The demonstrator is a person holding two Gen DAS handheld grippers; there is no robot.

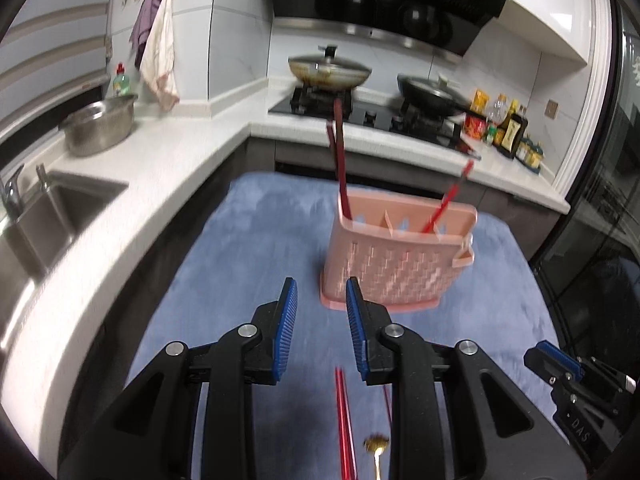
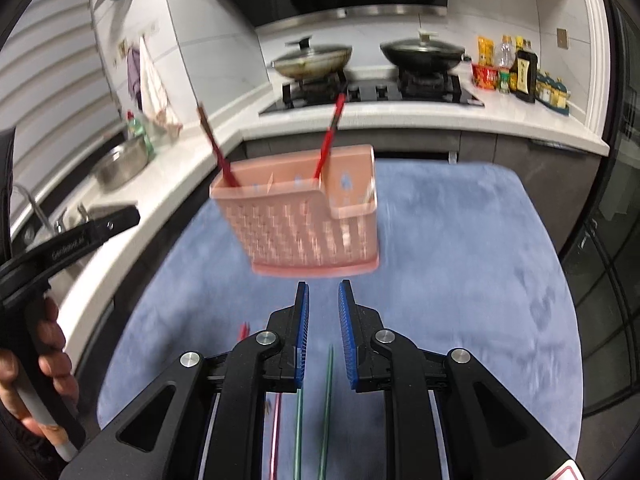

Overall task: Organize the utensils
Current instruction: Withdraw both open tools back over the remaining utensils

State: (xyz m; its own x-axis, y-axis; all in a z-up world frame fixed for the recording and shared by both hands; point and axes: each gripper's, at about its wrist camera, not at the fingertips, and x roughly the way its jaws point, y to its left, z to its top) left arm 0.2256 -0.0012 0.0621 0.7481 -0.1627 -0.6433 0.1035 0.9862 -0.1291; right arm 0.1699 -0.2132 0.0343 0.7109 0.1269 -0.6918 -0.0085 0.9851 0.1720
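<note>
A pink slotted utensil holder point(image 1: 400, 258) point(image 2: 308, 220) stands upright on the blue mat point(image 1: 256, 240) point(image 2: 460, 260). Dark red chopsticks point(image 1: 340, 152) lean in its left slot and a bright red chopstick point(image 1: 444, 204) in a right slot. My left gripper point(image 1: 322, 292) hangs open just short of the holder, its blue pads bare. Under it on the mat lie red chopsticks point(image 1: 344, 420) and a gold-headed utensil point(image 1: 376, 450). My right gripper point(image 2: 323, 292) stands narrowly open and empty before the holder. Green chopsticks point(image 2: 328, 396) and a pink one point(image 2: 275, 424) lie beneath it.
A white counter with a sink point(image 1: 44, 216) and a steel bowl point(image 1: 100, 124) runs along the left. Behind the mat is a hob with two lidded pans point(image 1: 328, 70), and sauce bottles point(image 2: 524, 70) at its right. A person's hand point(image 2: 48, 344) grips the left gripper's handle.
</note>
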